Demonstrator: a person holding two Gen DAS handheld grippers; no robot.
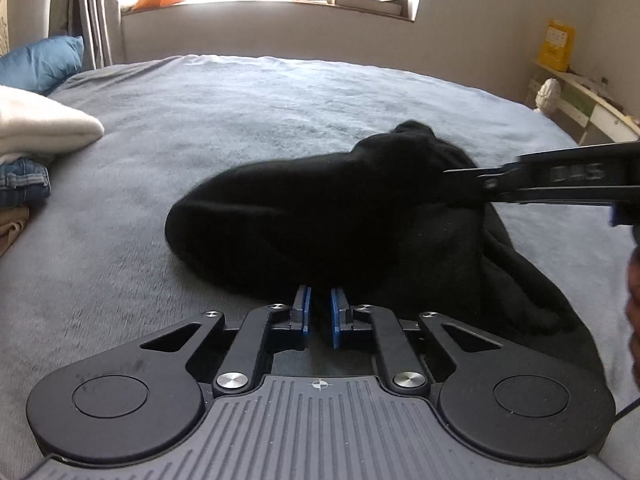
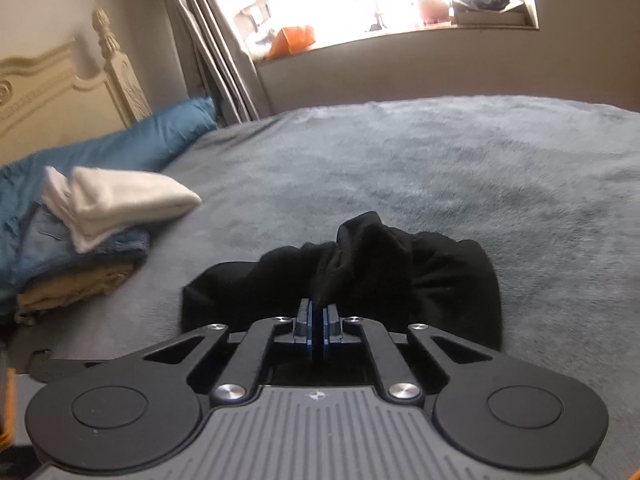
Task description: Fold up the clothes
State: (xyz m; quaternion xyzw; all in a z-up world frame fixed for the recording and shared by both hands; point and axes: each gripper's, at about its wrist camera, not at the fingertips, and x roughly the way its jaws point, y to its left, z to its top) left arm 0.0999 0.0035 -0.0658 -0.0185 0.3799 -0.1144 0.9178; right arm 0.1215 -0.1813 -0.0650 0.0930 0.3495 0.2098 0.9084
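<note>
A black garment [image 1: 320, 220] lies bunched on the grey blanket of the bed [image 1: 240, 120]. My left gripper [image 1: 320, 298] sits at its near edge, the blue pads drawn close with dark cloth between them. From the right, my right gripper [image 1: 448, 178] holds a raised part of the cloth above the bed. In the right wrist view, the right gripper [image 2: 317, 308] is shut on a peaked fold of the black garment [image 2: 440, 280], which hangs down over the bed [image 2: 440, 160].
A stack of folded clothes [image 2: 100, 220] with a white piece [image 1: 44, 128] on top lies at the left of the bed, next to a blue pillow [image 2: 120, 148]. A cream headboard [image 2: 48, 80] stands behind it. A hand [image 1: 632, 300] shows at the right edge.
</note>
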